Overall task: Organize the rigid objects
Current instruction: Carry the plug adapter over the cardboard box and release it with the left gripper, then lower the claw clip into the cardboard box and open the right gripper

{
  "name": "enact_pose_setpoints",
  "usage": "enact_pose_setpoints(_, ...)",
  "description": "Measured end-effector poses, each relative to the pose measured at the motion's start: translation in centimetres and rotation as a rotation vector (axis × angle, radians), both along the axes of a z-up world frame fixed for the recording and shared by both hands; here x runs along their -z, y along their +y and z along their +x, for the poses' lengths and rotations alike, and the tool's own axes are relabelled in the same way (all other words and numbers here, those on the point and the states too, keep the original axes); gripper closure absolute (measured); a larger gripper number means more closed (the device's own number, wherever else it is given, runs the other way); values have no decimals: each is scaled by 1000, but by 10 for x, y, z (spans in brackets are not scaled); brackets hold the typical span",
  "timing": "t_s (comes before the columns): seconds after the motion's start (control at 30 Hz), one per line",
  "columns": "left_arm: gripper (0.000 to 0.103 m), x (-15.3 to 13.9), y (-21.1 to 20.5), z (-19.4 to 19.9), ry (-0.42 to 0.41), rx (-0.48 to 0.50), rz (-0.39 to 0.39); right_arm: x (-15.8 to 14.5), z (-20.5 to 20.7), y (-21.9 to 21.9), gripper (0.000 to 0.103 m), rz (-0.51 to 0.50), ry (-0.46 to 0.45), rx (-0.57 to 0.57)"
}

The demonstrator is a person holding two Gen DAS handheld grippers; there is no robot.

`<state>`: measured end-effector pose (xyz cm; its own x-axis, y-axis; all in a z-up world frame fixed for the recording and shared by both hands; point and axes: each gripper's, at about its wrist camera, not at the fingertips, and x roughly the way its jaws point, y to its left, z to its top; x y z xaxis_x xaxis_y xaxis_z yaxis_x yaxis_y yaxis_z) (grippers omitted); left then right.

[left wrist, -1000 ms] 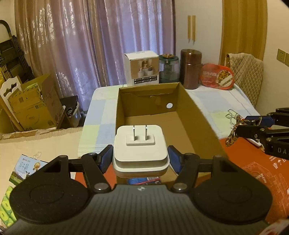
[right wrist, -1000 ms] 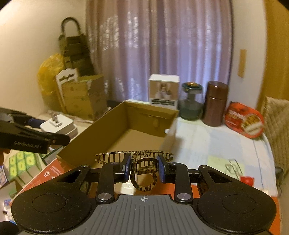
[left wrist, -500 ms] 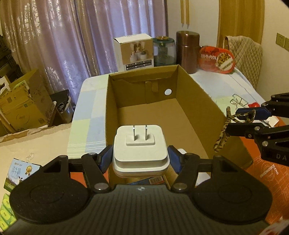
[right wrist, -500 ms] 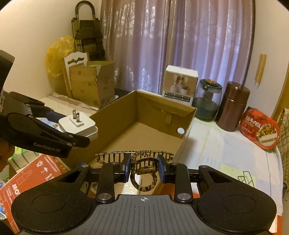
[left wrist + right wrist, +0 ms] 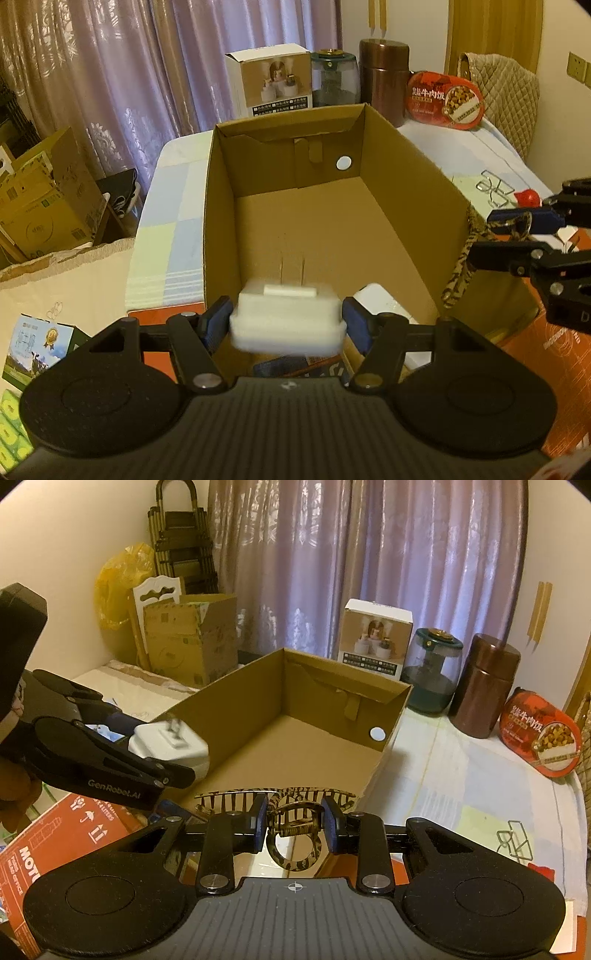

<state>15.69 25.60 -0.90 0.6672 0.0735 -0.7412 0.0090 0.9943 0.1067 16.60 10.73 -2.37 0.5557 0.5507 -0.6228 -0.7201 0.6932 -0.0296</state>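
My left gripper [image 5: 288, 317] is shut on a white plug adapter [image 5: 288, 325] over the near end of an open cardboard box [image 5: 221, 221]. The adapter is blurred, its prongs pointing up and away. In the right wrist view the left gripper [image 5: 155, 746] and the adapter [image 5: 170, 744] hang at the box's [image 5: 391, 738] near left corner. My right gripper [image 5: 295, 821] is shut on a tortoiseshell hair claw clip [image 5: 291, 812], just outside the box's near right wall. From the left wrist view the right gripper [image 5: 524, 236] holds the clip [image 5: 461, 273] beside that wall.
A white item [image 5: 380, 302] and a dark blue item [image 5: 295, 365] lie on the box floor at its near end. Behind the box stand a white carton [image 5: 376, 638], a green jar [image 5: 432, 672], a brown canister [image 5: 484, 686] and a red food pack [image 5: 539, 738]. Wire clips [image 5: 515, 843] lie at the right.
Both grippers have sunk closer to the box, which now fills more of each view. The adapter sits lower and more tipped between the left pads and has gone blurred. The clip stays clamped.
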Motion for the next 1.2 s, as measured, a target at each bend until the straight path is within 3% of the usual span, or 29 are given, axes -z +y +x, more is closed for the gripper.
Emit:
enact_pose_setpoints(0.17, 43, -1, 1, -1, -7, -10, -1, 1, -1, 0, 76, -6, 1, -3)
enact_pose_setpoints(0.6, 43, -35, 11, -19, -101, -53, -25, 1, -6, 5, 76, -7, 8, -16)
enact_pose_setpoints(1.2, 43, -34, 19, -30, -117, -87, -65, 12, -6, 11, 76, -18, 39, -20)
